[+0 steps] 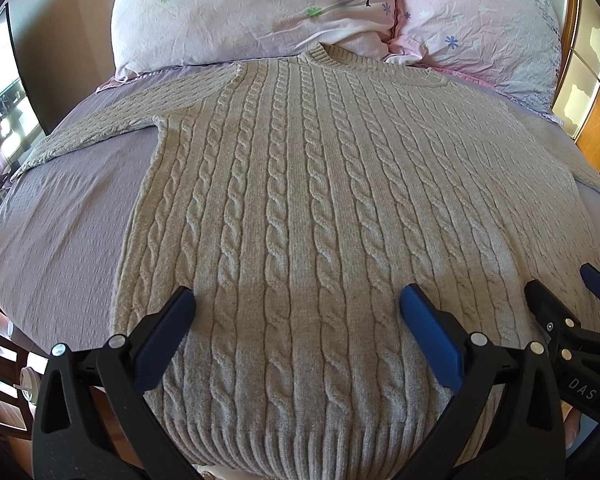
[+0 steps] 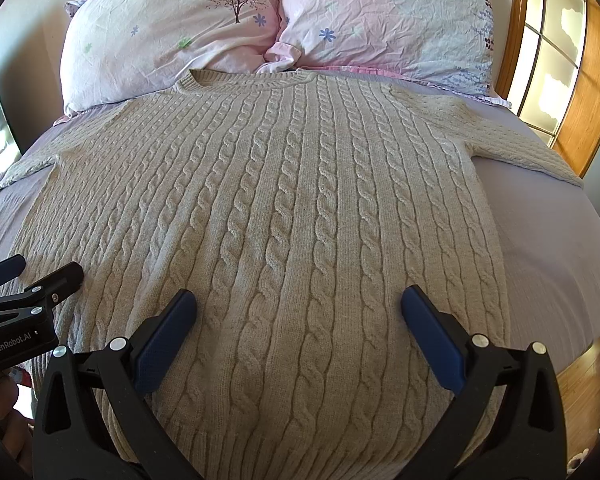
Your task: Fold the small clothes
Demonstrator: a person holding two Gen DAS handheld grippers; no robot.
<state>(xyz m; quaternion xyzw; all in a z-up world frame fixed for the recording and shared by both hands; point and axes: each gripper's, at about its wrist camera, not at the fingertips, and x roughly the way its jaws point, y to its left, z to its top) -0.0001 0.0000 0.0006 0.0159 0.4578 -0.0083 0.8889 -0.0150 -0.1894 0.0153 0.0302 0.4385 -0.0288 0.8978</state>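
Note:
A beige cable-knit sweater [image 1: 300, 184] lies flat, face up, on the bed, collar toward the pillows and hem toward me; it also shows in the right wrist view [image 2: 284, 208]. Its sleeves stretch out to both sides. My left gripper [image 1: 298, 304] is open and empty, hovering over the hem's left half. My right gripper [image 2: 298, 304] is open and empty over the hem's right half. The right gripper [image 1: 564, 284] shows at the right edge of the left wrist view, and the left gripper [image 2: 40, 270] at the left edge of the right wrist view.
The bed has a lilac cover [image 1: 60, 216], also seen in the right wrist view [image 2: 548, 224]. Two floral pillows [image 1: 252, 12] [image 2: 388, 20] lie at the head, touching the collar. A wooden-framed window [image 2: 556, 60] is at the right.

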